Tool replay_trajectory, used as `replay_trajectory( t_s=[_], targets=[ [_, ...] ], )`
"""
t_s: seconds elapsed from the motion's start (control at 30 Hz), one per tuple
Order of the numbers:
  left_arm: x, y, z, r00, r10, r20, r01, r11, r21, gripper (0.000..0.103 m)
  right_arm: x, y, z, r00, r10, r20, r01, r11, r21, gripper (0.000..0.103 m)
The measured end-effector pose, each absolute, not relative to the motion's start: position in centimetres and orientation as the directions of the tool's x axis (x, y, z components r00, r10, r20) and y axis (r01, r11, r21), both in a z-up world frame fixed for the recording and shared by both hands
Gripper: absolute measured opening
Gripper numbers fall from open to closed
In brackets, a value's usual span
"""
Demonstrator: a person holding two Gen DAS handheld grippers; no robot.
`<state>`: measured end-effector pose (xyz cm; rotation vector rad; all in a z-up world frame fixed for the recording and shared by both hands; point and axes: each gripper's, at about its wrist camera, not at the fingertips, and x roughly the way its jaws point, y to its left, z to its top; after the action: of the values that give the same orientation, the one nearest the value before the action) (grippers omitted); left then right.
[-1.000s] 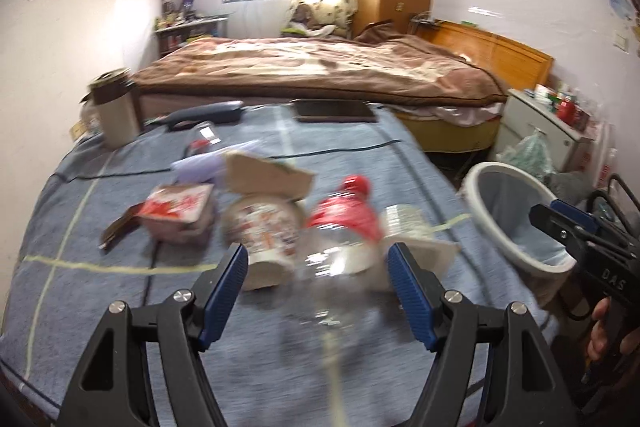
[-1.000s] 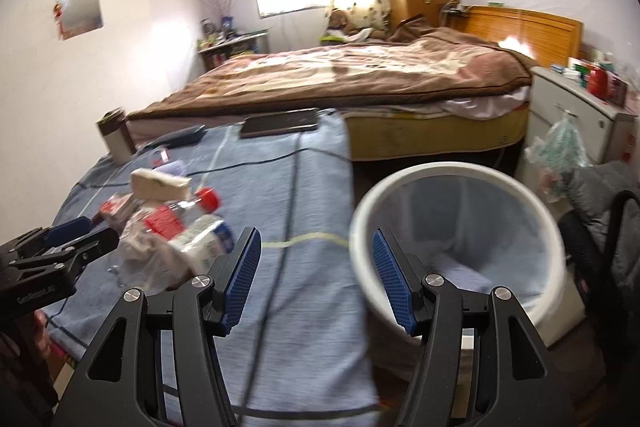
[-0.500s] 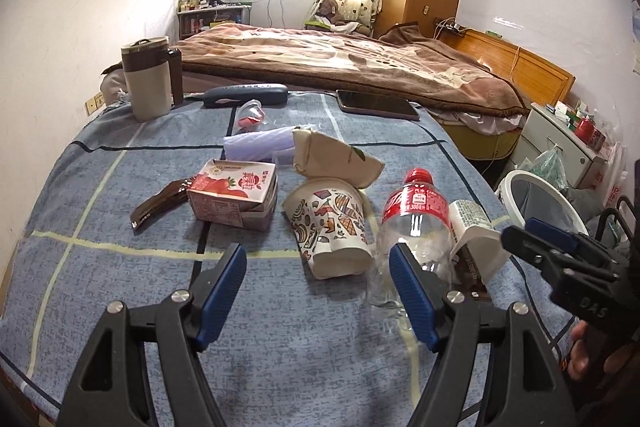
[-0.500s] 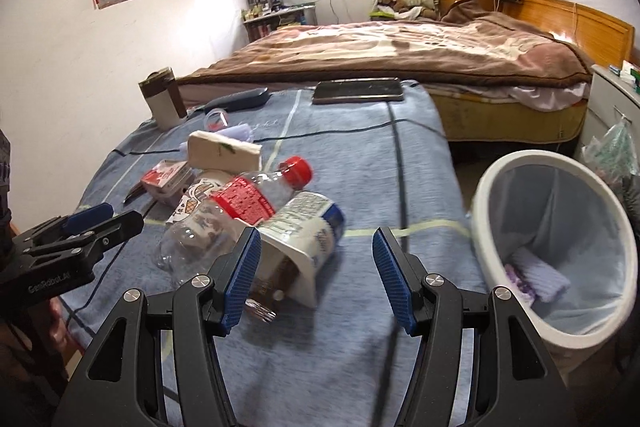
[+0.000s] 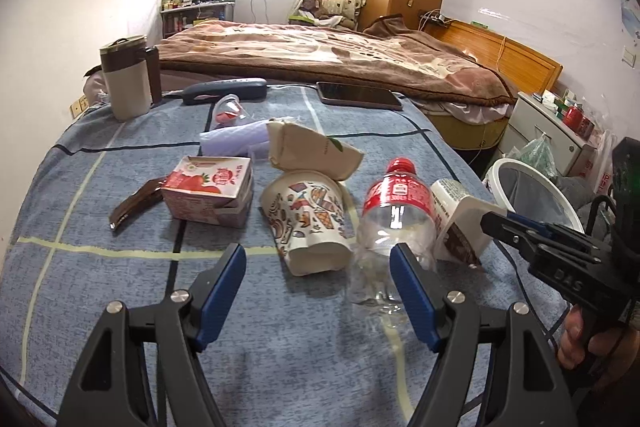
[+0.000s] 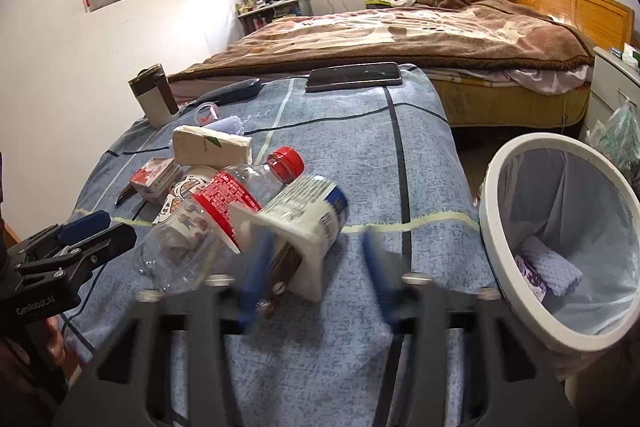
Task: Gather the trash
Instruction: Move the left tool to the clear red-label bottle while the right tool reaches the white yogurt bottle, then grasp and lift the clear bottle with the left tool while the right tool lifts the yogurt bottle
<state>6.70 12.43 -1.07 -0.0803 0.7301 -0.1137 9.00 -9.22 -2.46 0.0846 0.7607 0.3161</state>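
Starting at our right gripper (image 6: 316, 267): its blue fingers are motion-smeared because the jaws are closing right now; the white milk carton (image 6: 304, 223) lies on its side just ahead of them, its near end poking between the blurred tips on the left side, though we can't tell whether the pads press on it yet. Our left gripper (image 5: 316, 287) has its jaws standing wide with nothing between them (just bedspread); the crumpled clear plastic bottle (image 5: 390, 223) with the red cap lies right in front of the right-hand finger, its base partly behind that fingertip, and the printed paper cup (image 5: 310, 223) lies tipped over just ahead of the gap.

Further out in the left wrist view: a strawberry drink box (image 5: 208, 191) sits left of the cup with a brown wrapper (image 5: 134, 205) beside it; a beige paper bag (image 5: 308, 155) lies just behind the cup. All of it is on the blue checked bedspread (image 5: 120, 307). The white trash bin (image 6: 560, 251) stands off the bed's right edge, near the right gripper, already holding a purple packet; a dark phone (image 6: 354, 75) rests at the far edge.
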Motion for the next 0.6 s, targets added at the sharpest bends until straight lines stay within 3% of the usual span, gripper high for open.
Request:
replay_trajectory(
  t_s=[0.1, 0.37, 0.6],
  targets=[
    [6.8, 12.0, -0.9, 0.739, -0.136, -0.659, 0.085, 0.99, -0.109, 0.076, 8.7, -9.0, -2.6, 0.673, 0.326, -0.664, -0.277, 0.943, 0.182, 0.014],
    [7.8, 10.3, -1.4, 0.715, -0.192, -0.673, 0.137, 0.981, -0.134, 0.076, 8.3, -10.1, -2.0, 0.729, 0.226, -0.646, -0.227, 0.97, 0.083, 0.01],
    [9.5, 7.9, -2.1, 0.682, -0.206, -0.702, 0.197, 0.976, -0.095, 0.076, 8.9, -10.5, -2.6, 0.667, 0.287, -0.688, -0.294, 0.949, 0.111, 0.01]
  ],
)
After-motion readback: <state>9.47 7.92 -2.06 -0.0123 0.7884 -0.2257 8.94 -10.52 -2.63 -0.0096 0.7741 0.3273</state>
